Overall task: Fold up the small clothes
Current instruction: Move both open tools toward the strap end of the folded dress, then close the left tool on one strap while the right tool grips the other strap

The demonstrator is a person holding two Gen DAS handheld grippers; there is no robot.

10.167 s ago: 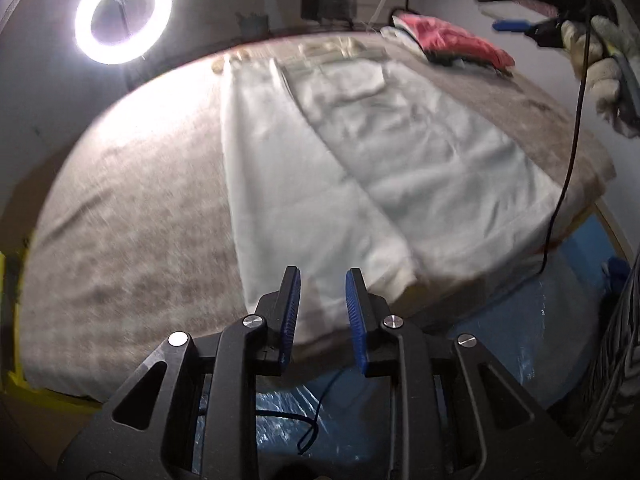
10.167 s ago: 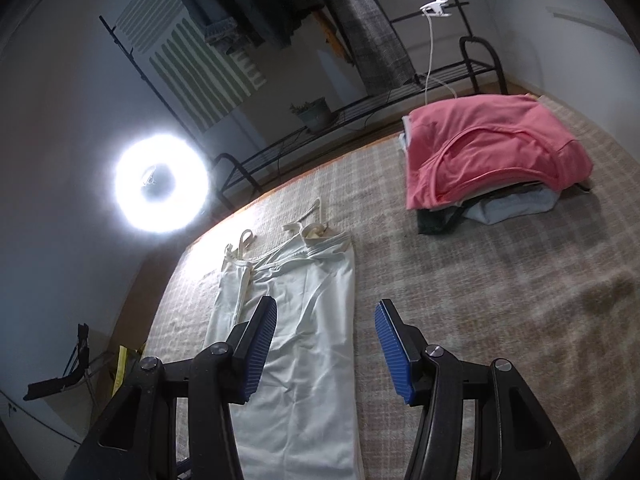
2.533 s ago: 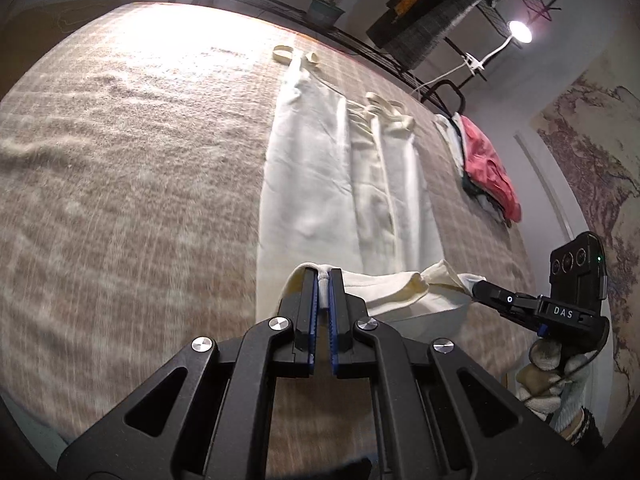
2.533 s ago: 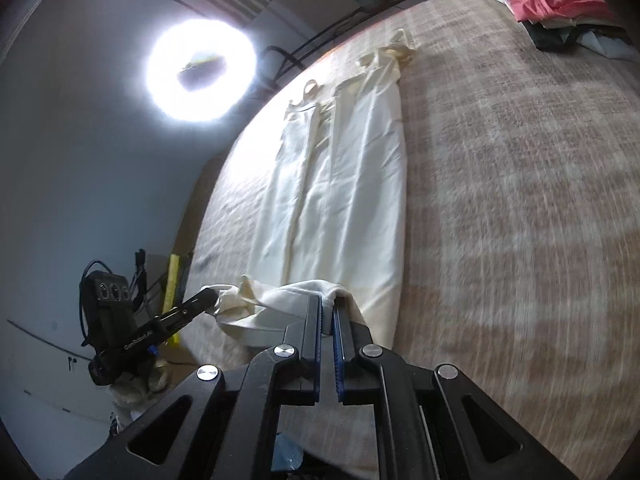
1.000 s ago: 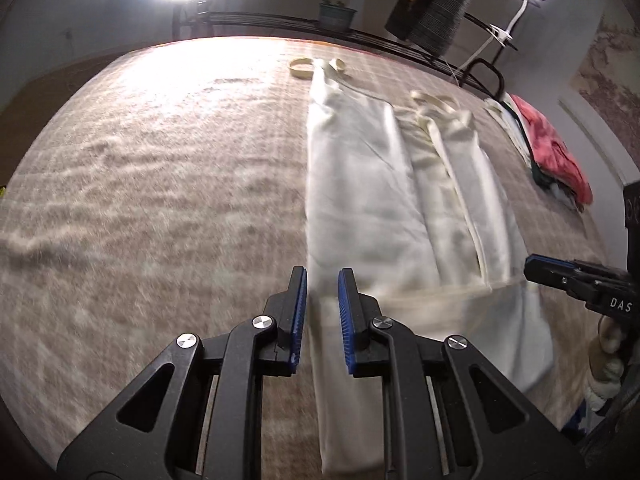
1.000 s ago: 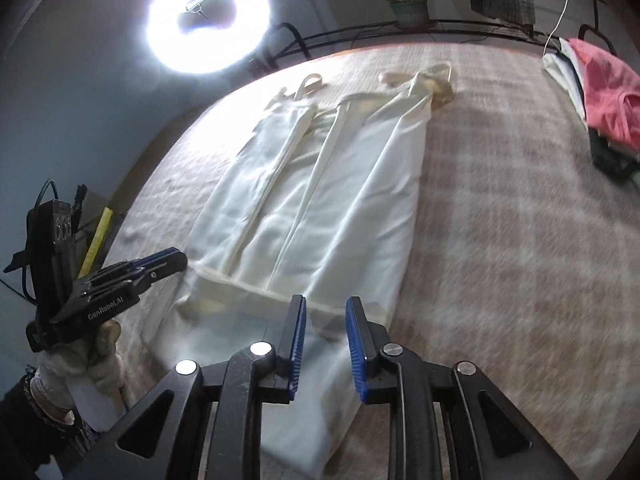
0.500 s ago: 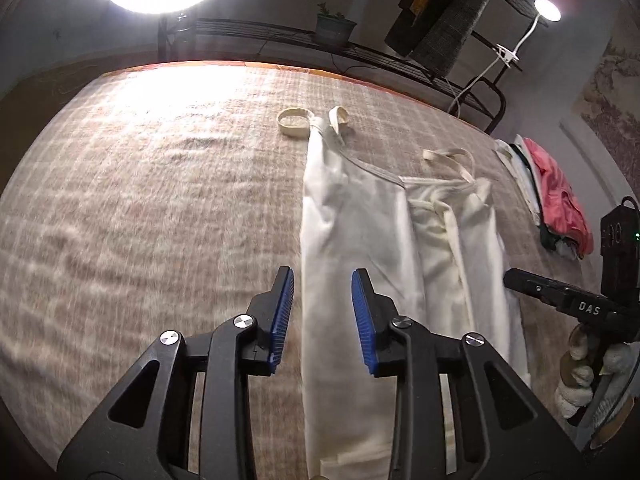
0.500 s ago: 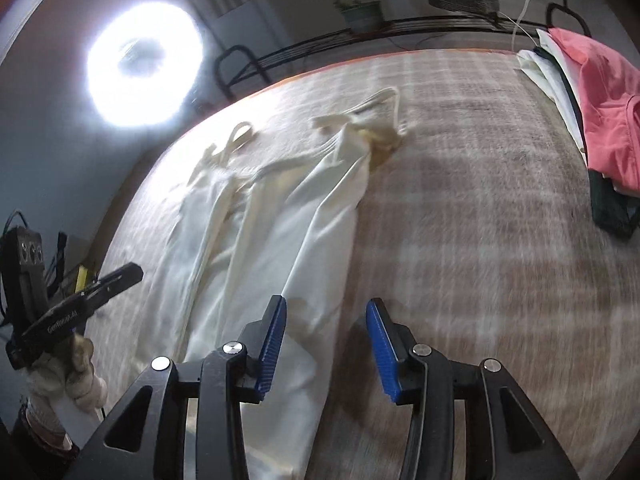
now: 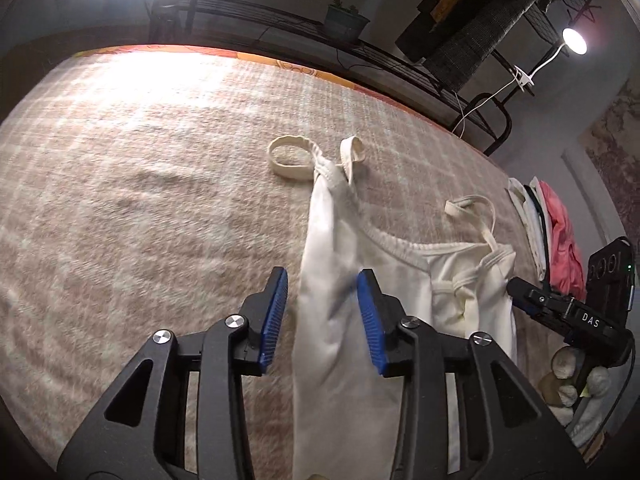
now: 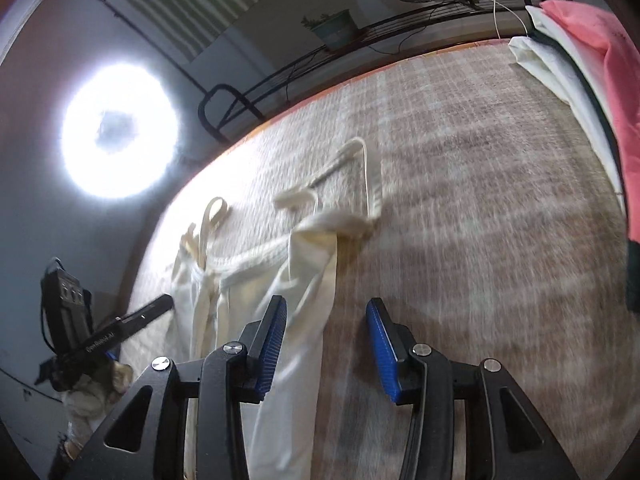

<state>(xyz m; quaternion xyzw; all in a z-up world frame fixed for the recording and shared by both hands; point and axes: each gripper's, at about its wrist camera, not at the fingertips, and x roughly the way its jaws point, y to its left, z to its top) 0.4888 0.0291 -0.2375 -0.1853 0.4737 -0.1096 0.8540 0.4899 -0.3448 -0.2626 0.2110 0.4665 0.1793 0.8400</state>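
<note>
On right tool (image 9: 560,312), "DAS"; both tools gape over cream garment (image 9: 340,320).

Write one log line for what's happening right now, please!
task: fold small clothes | left gripper: open, over cream top | right gripper: open, at its other edge | pink pile: far side | blanket: underneath

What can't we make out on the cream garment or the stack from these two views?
- Cream strappy garment: hem cut off by the bottom edge and by the gripper bodies, both wrist views.
- Right strap: motion-blurred, right wrist view.
- Clothes pile: cut off by the right edge; lower items indistinguishable.
</note>
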